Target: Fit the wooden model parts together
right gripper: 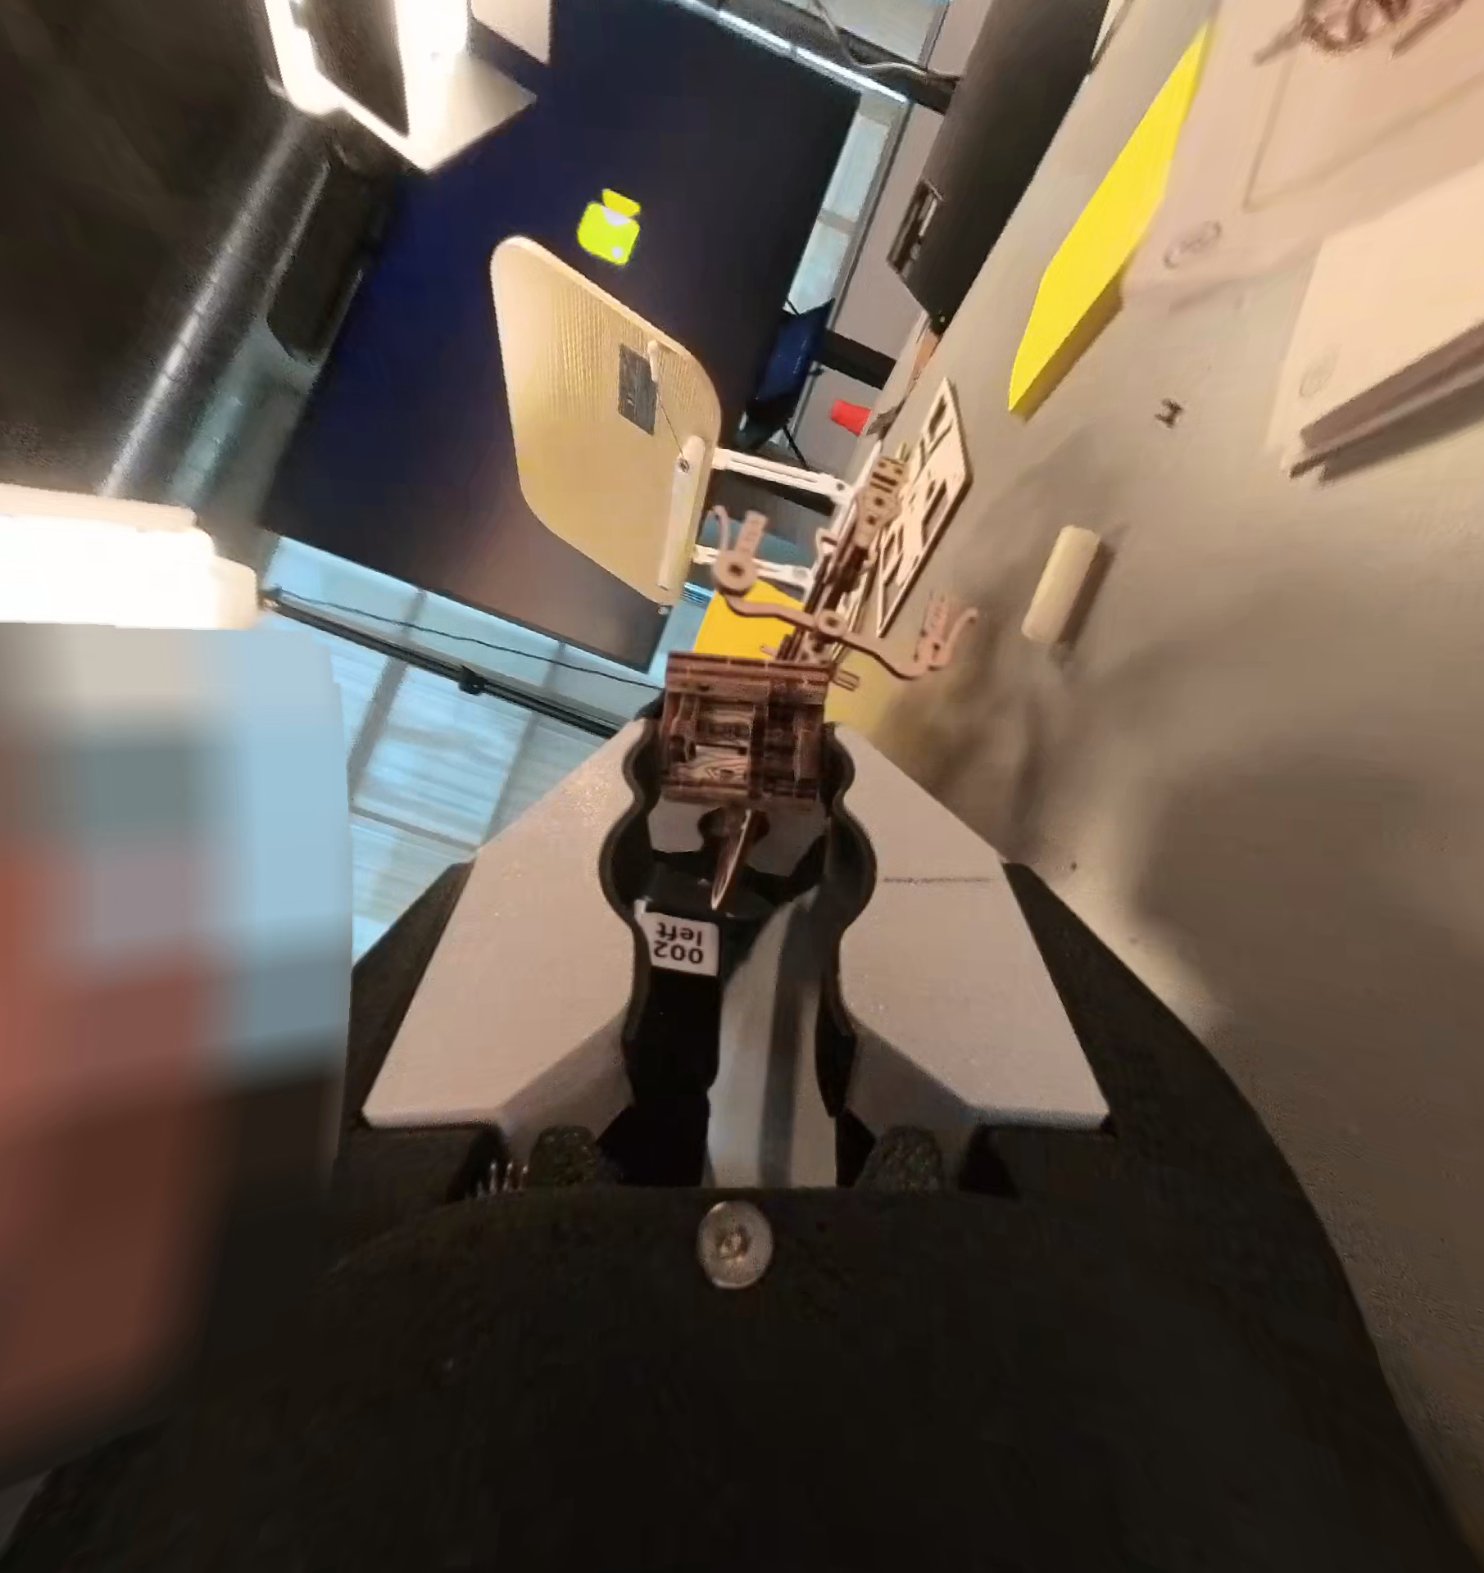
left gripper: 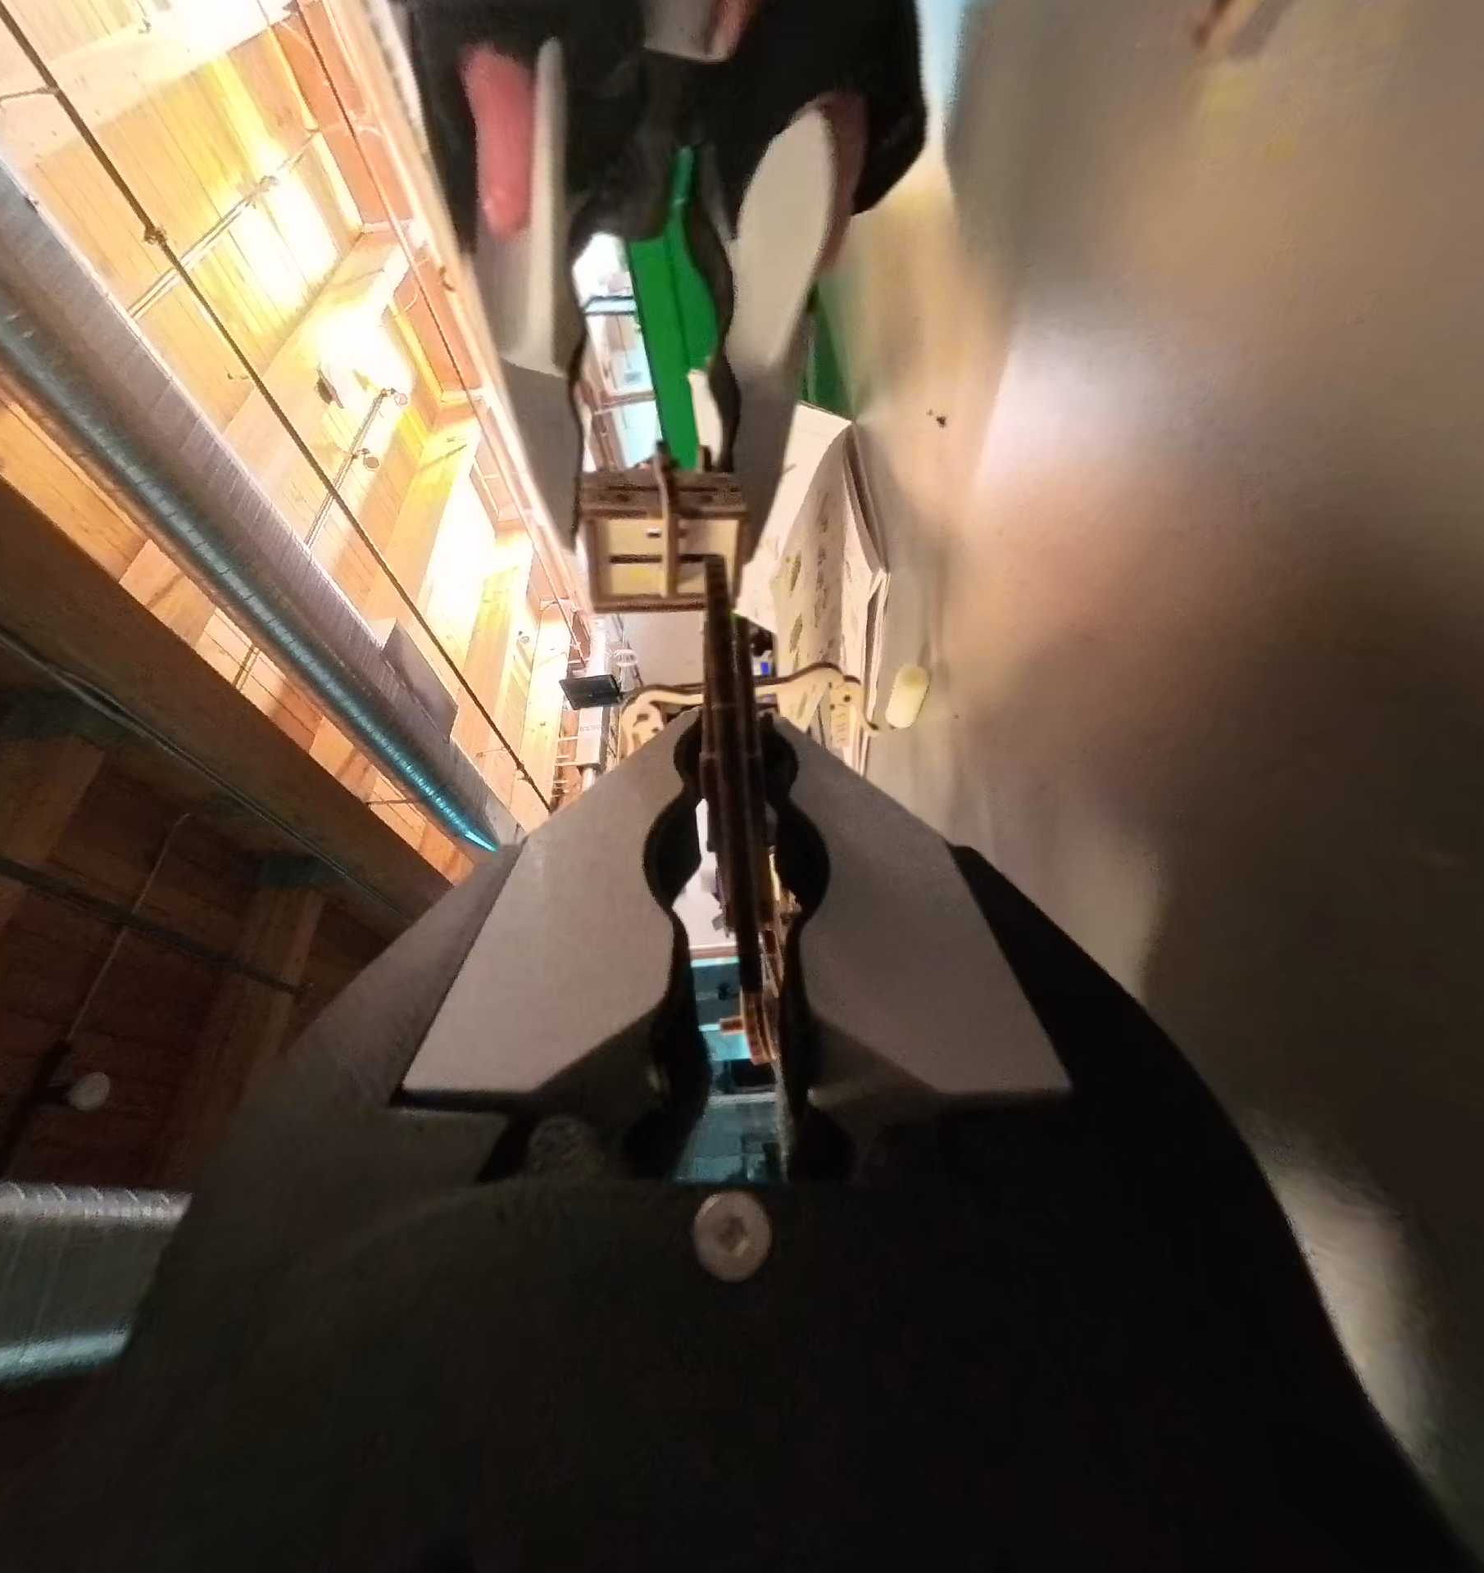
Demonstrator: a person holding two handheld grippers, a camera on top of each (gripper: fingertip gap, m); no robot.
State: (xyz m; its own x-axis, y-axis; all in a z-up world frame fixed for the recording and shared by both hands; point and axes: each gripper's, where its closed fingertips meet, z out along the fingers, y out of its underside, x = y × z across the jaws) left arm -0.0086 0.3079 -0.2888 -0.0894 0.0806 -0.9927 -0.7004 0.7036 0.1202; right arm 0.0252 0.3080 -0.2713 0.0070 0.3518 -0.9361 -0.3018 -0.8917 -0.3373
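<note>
Wooden block (right gripper: 742,732) between right fingers (right gripper: 585,851)

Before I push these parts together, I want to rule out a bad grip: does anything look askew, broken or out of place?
Nothing stands out. The left gripper is shut on the flat wooden piece, held edge-on and straight. Its tip is at the boxy wooden block, which the right gripper clamps squarely. No breakage shows, though blur hides fine detail.

Industrial-style workshop or lab: exposed metal duct (left gripper: 210,511), timber ceiling (left gripper: 236,238), grey worktable (right gripper: 1232,766), mesh chair (right gripper: 602,426).
</note>
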